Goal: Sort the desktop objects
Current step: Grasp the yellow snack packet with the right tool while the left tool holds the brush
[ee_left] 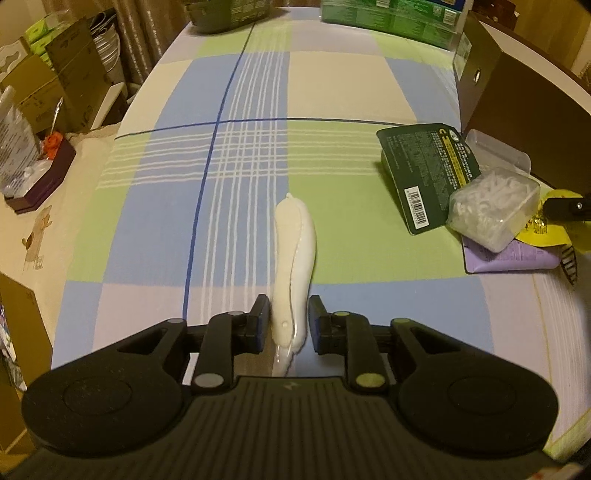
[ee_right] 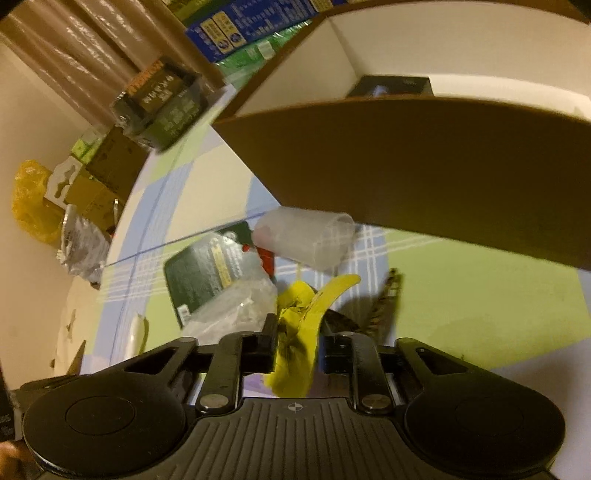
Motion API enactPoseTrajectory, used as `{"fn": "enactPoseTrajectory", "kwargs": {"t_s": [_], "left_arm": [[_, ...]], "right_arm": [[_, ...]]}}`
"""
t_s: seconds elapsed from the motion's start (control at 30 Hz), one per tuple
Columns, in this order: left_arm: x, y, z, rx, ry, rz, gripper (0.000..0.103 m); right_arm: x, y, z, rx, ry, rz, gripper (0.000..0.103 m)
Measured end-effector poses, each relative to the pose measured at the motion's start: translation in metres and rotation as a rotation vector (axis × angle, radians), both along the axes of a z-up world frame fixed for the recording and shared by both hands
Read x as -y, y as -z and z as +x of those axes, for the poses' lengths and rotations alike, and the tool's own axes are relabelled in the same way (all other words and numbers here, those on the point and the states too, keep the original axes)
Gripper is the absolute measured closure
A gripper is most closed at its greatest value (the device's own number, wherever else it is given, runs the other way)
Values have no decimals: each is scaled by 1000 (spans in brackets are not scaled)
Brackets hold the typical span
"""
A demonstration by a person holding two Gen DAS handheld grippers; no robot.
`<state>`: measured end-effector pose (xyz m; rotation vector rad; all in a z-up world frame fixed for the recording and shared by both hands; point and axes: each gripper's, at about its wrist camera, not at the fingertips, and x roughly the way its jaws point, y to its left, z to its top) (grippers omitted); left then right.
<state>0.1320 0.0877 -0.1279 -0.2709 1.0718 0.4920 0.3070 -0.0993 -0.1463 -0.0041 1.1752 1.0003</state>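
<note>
A long white plastic piece [ee_left: 295, 240] stands up off the checked tablecloth [ee_left: 332, 92], with my left gripper [ee_left: 289, 306] shut on its lower end. To the right lies a pile: a dark green card pack [ee_left: 428, 173], a clear box of white bits [ee_left: 491, 206] and a purple pack [ee_left: 509, 258]. In the right wrist view my right gripper [ee_right: 297, 332] is shut on a floppy yellow item [ee_right: 299, 354] at the near side of that pile. A striped feather [ee_right: 384, 302] sticks out behind the yellow item.
A brown open-topped box [ee_right: 424, 166] with white inner walls stands right behind the pile, and a clear plastic cup [ee_right: 310, 236] lies against it. Green and blue packs [ee_left: 388, 18] line the table's far edge. Cardboard boxes [ee_left: 74, 74] and bags crowd the left side.
</note>
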Motion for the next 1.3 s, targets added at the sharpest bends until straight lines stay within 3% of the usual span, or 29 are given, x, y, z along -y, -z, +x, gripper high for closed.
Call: {"fn": "enactPoseTrajectory", "kwargs": {"t_s": [0.13,0.5,0.7,0.87,1.0,1.2,1.27,1.3], "left_arm": [[-2,0,6,-10,34,-4,82],[4,-1,11,-46,90,7,87],[11,-7,3,-27,44,-5,87],[23,-11,-1,-18,18,-5,87],[33,-10,-2,-20,6,-11,87],[41,-7,-3,-29,-10,-19,87],[43,-6,-3,-34,-15,-18,87],[43,-5,-3,-37,-16,-17,87]], "right_arm": [[7,-9,0,13,17,-9,96],[38,-29,0,41,81,22,97],[47,-45,-2,111,12,30,97],[49,-45,-13,227,-129,-50,97],[61,-33,-10,203,-154,-85,96],[77,-27,1,67,-97,-34,93],[81,-25,4,38,-68,-14,94],[81,-25,6,33,-65,-9,101]]}}
